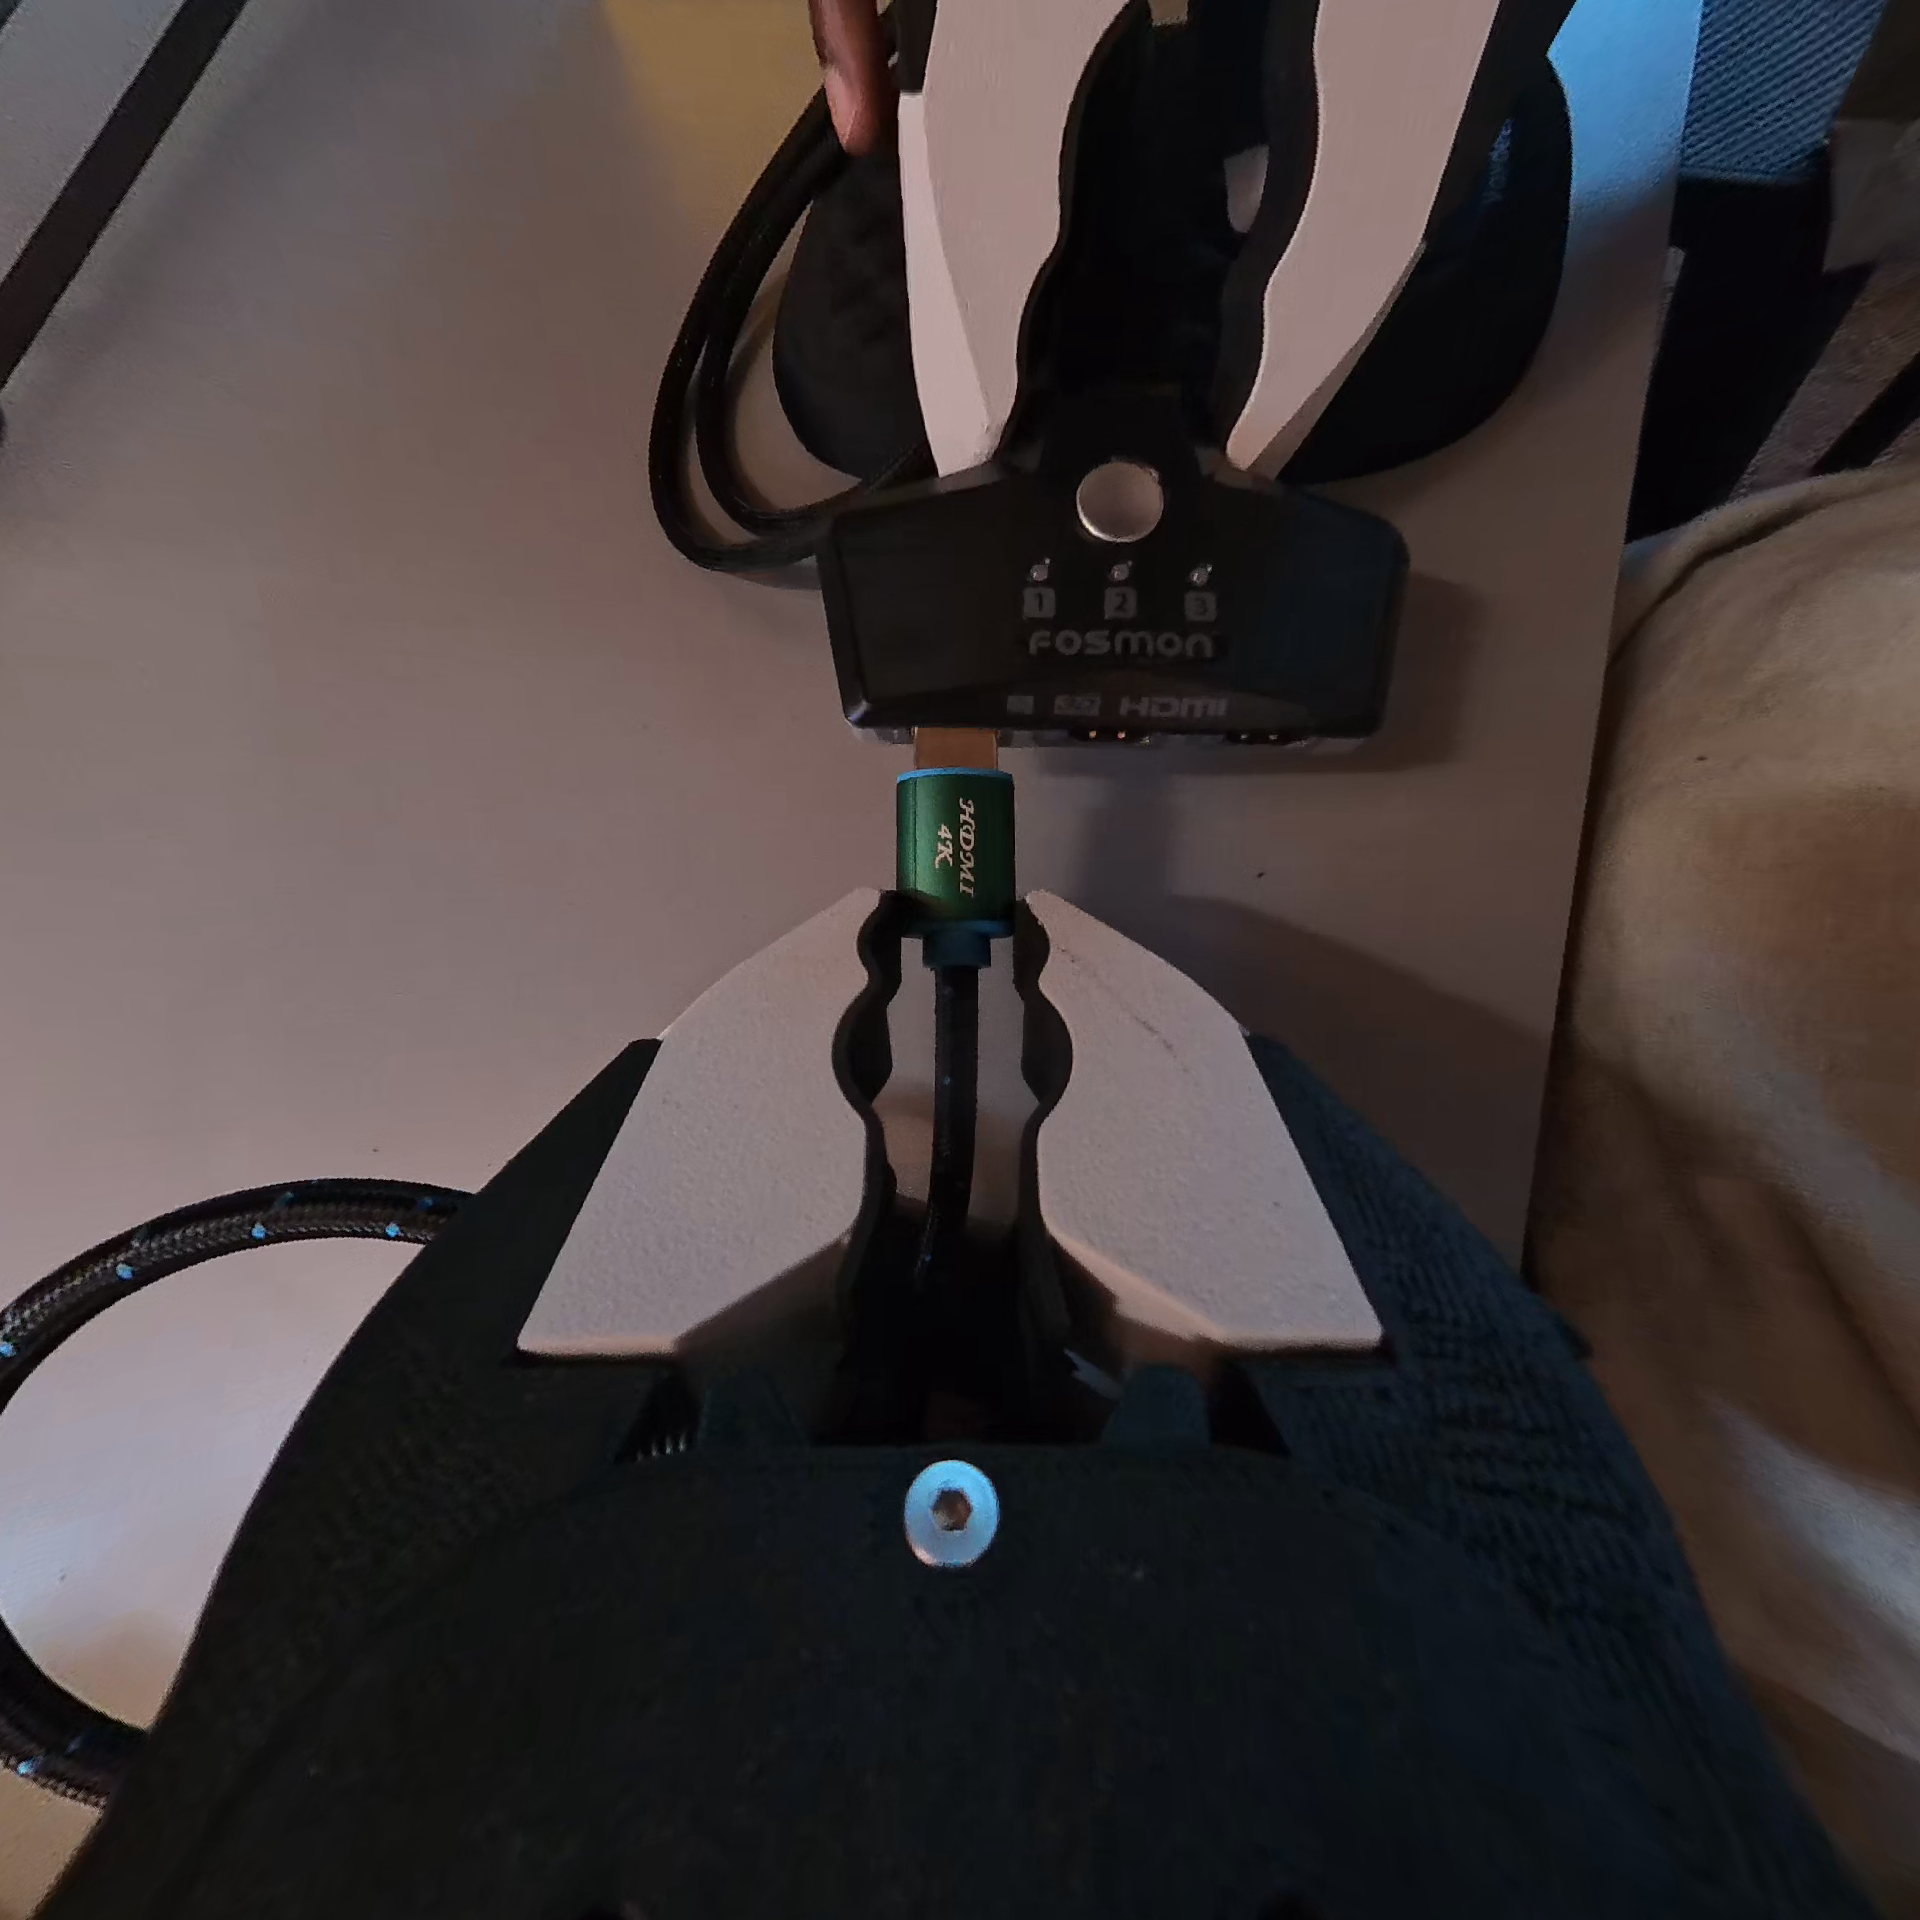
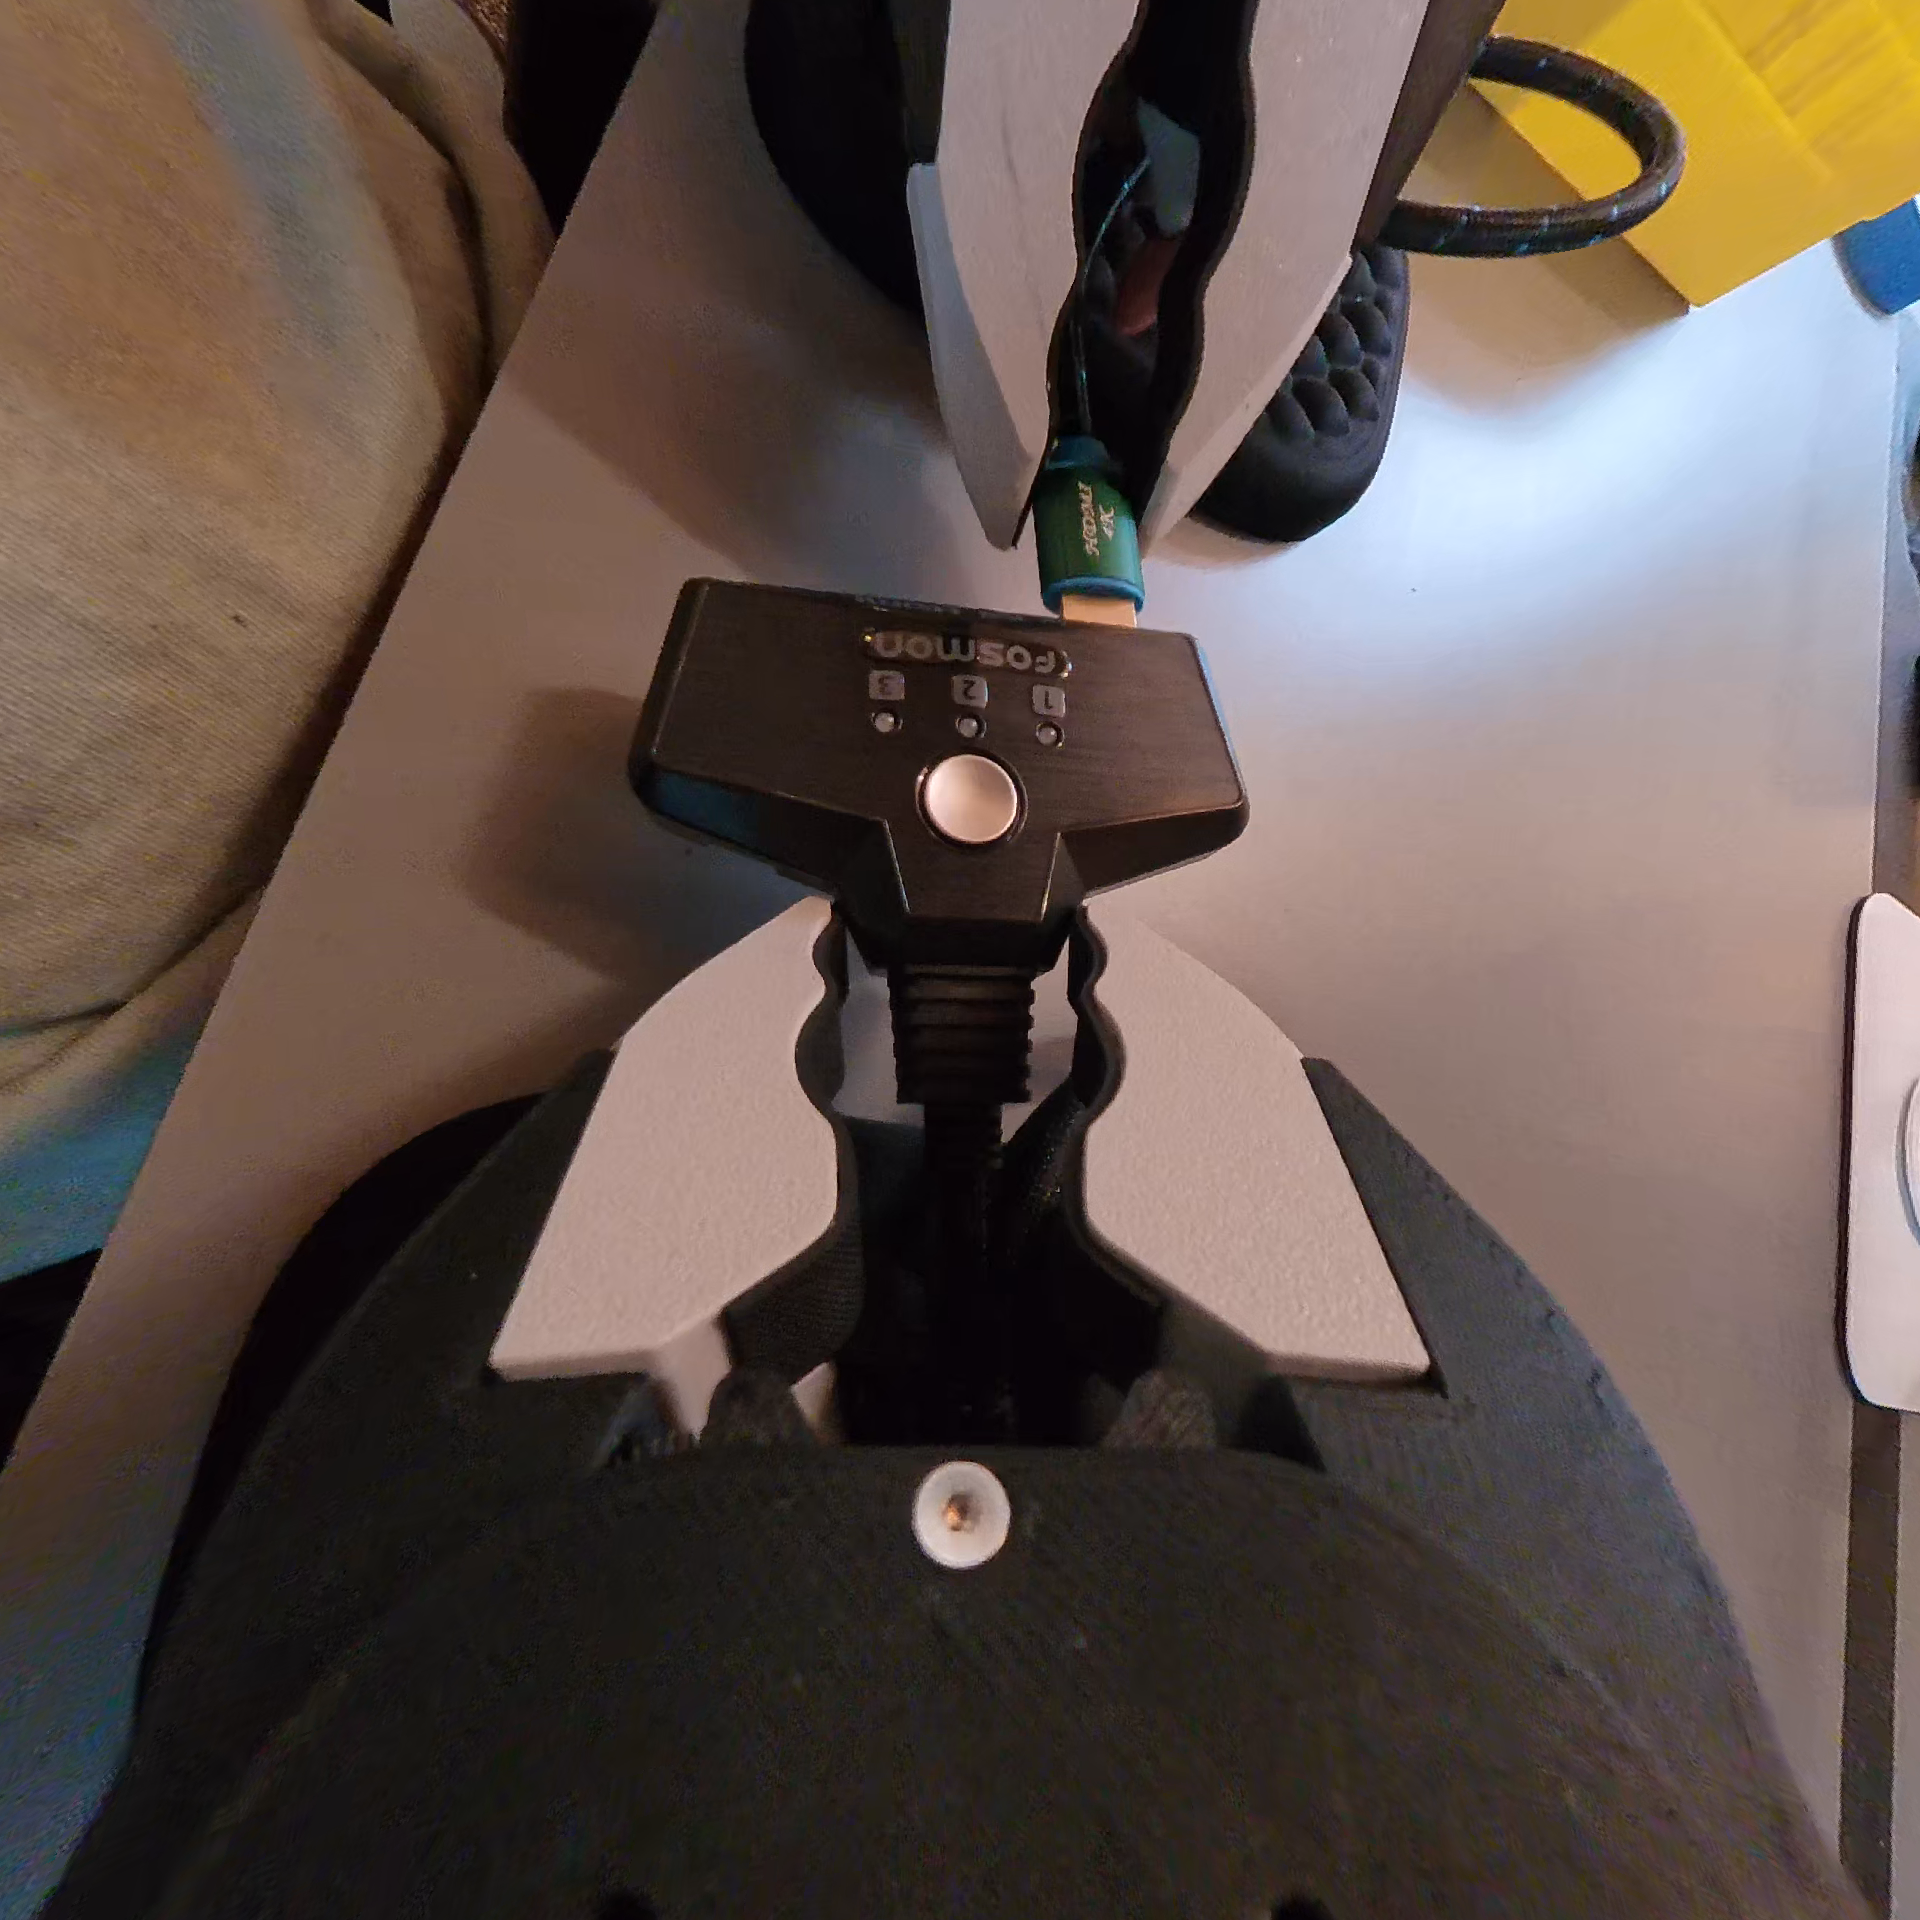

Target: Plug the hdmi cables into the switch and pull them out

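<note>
1. The left gripper (image 1: 951, 914) has its jaws clamped on the rear of the green plug (image 1: 953, 847), at the collar where the braided cable (image 1: 951, 1081) leaves it. The cable runs back between the fingers and loops out over the table (image 1: 364, 727) at lower left.
2. The right gripper (image 2: 961, 935) has its jaws closed on the narrow neck of the switch (image 2: 940, 717), just ahead of the ribbed strain relief (image 2: 961, 1029). The switch appears to be held just above the table or resting on it; I cannot tell which.
3. The key relation: the plug's long axis lies straight along the left fingers and points at the switch's port face. Its metal tip (image 1: 956, 750) meets the leftmost port in the left wrist view, the port on the right in the right wrist view.
4. The two grippers face each other along one line, with plug and switch between them. My judgement is that any coming move, in or out, runs along this shared axis, with the left gripper moving and the right one bracing.
5. A strip of bare metal shows between the green shell and the switch, so the plug looks only partly seated. Whether it is going in or coming out cannot be told.
6. Hidden or unclear: the inside of the port, and how deep the tip sits. In the right wrist view the switch body covers the port face entirely. The other two ports show only as dark slots and seem empty.
7. The switch's own black lead (image 1: 717, 395) curls away behind it, its end cut off.
</note>
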